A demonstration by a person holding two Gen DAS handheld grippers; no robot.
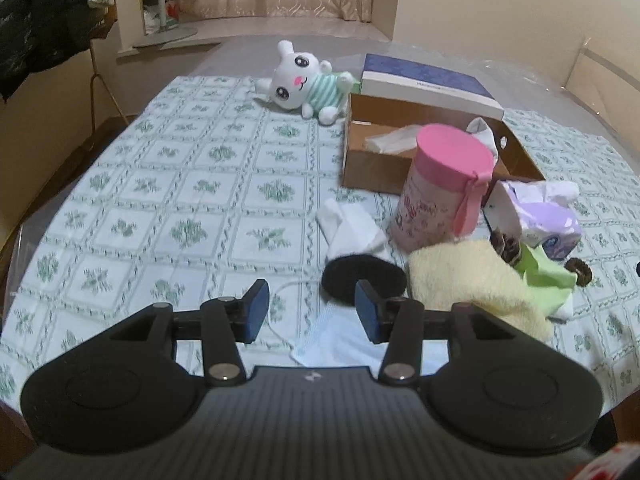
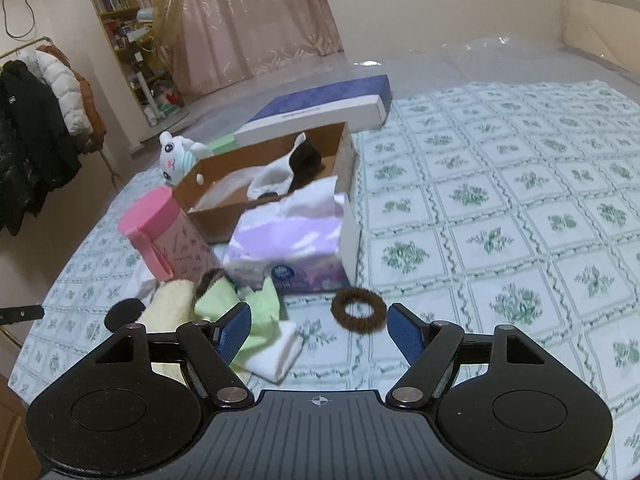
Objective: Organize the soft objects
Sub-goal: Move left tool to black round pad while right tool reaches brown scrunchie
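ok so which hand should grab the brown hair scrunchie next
Right. The right tongs are open with the brown scrunchie lying just ahead between their tips. The left tongs, also open, face the black pad and face mask; from there the scrunchie sits far right.

Ahead and to the left of the left gripper (image 1: 311,312) the tablecloth (image 1: 160,200) lies bare as far as the stuffed bunny (image 1: 304,82). Ahead to its right the way is crowded: black pad (image 1: 362,278), yellow towel (image 1: 472,280), pink canister (image 1: 442,188), then the cardboard box (image 1: 400,136). Between the right gripper's (image 2: 319,330) spread fingers lies a brown hair tie (image 2: 359,310) (tissue pack (image 2: 292,248) just beyond); to its right, open cloth.
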